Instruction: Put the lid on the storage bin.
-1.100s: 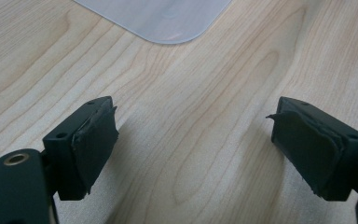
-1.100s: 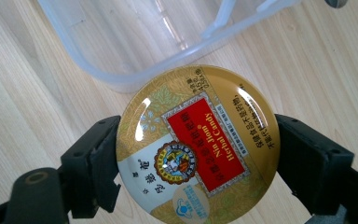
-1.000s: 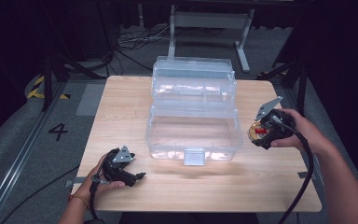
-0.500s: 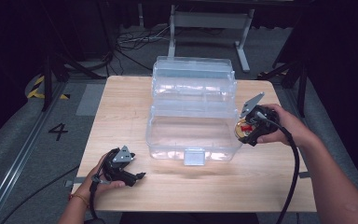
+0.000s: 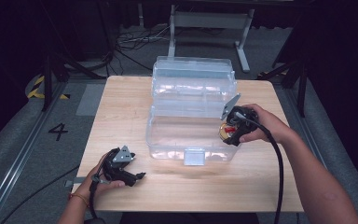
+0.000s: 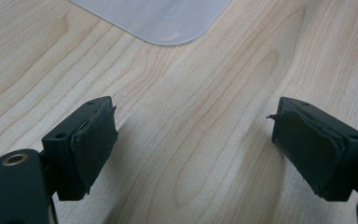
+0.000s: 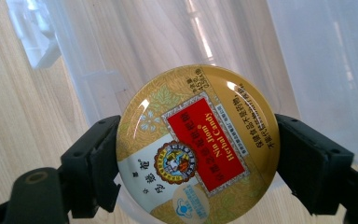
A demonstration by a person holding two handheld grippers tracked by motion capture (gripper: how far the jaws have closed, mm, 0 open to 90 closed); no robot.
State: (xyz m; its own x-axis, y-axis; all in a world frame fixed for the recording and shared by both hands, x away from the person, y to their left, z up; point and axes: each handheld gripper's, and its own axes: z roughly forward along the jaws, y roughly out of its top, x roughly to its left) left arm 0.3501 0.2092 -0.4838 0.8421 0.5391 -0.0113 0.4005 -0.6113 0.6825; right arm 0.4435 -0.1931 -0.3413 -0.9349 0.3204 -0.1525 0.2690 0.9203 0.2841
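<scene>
A: Right gripper (image 5: 227,132), pinching a round gold candy tin (image 7: 197,144) by its rim, one black jaw on each side, red label facing the camera. Carried at the right end of the clear plastic box (image 5: 191,135), just beside its wall, above the wooden table (image 5: 261,182).

B: And the tin against the box: touching or apart?

A: Cannot tell from the high view; very near the right wall, level with the rim or slightly above. Box wall and lip close behind the tin in the right gripper view.

B: Left gripper (image 5: 137,176)?

A: Jaws spread wide, nothing between them, bare tabletop beneath. Resting near the front left of the table, well apart from the tin, with a corner of the box showing at the far edge of the left gripper view. Lid (image 5: 193,77) of the box thrown back on the far side, interior open and apparently empty.

B: Step in hand, then?

A: Judged as transport: tin held firmly and brought toward the open box for stowing, not yet inside.

B: Next move?

A: Probably a lift over the right rim, a shift leftward above the floor of the box, then a lowering and a release. Called for: enough height for the jaws to clear the wall, and a level tin at release to prevent rolling on edge. Left gripper free for steadying the light box if nudged.
</scene>
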